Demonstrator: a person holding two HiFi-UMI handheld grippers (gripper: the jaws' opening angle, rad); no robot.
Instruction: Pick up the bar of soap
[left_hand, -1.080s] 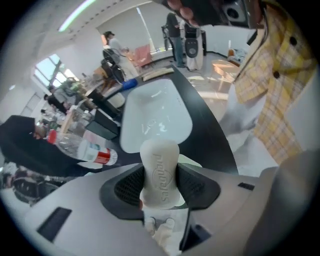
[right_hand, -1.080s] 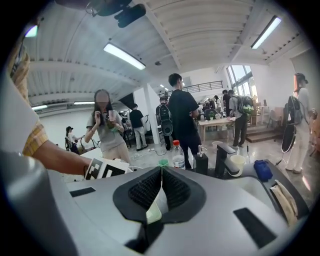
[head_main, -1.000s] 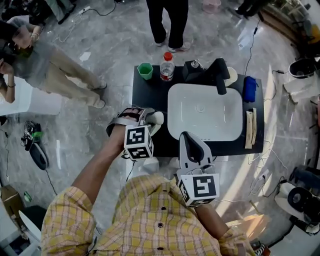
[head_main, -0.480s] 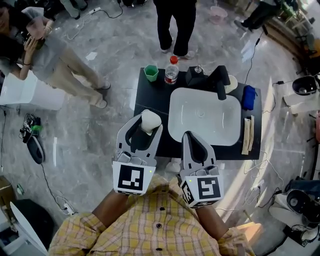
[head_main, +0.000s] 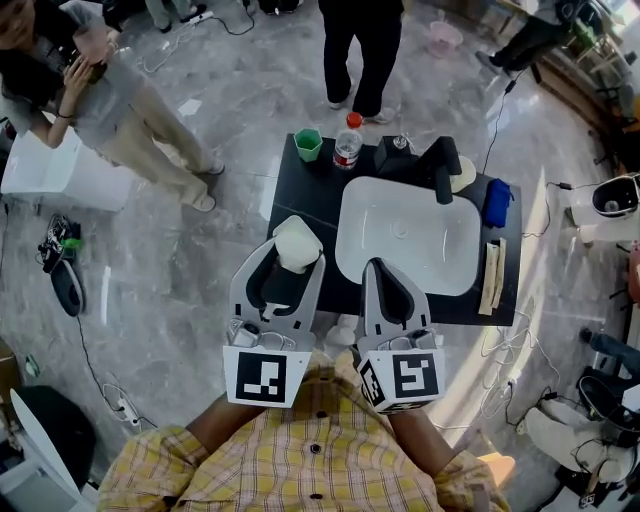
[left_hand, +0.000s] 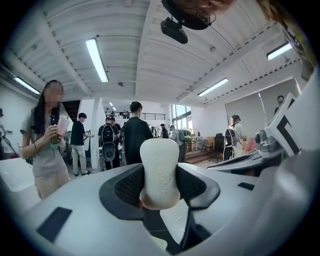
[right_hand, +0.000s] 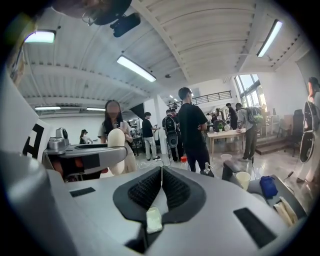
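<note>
The bar of soap (head_main: 297, 243) is a white rounded block, and my left gripper (head_main: 290, 262) is shut on it, holding it up in the air near the black counter's left front corner. In the left gripper view the soap (left_hand: 159, 172) stands upright between the two dark pads, which press on its sides. The soap (right_hand: 116, 143) also shows at the left of the right gripper view. My right gripper (head_main: 388, 276) is held level beside the left one, over the counter's front edge. Its jaws are shut with nothing between them (right_hand: 161, 181).
A white basin (head_main: 408, 235) sits in the black counter (head_main: 300, 190) with a black faucet (head_main: 442, 165) behind it. A green cup (head_main: 308, 144), a bottle (head_main: 347, 142), a blue sponge (head_main: 496, 202) and a wooden brush (head_main: 494, 272) lie around it. People stand on the marble floor beyond.
My left gripper turned from pointing sideways to pointing forward, then lifted slightly with the soap held in it. The right gripper stayed nearly still.
</note>
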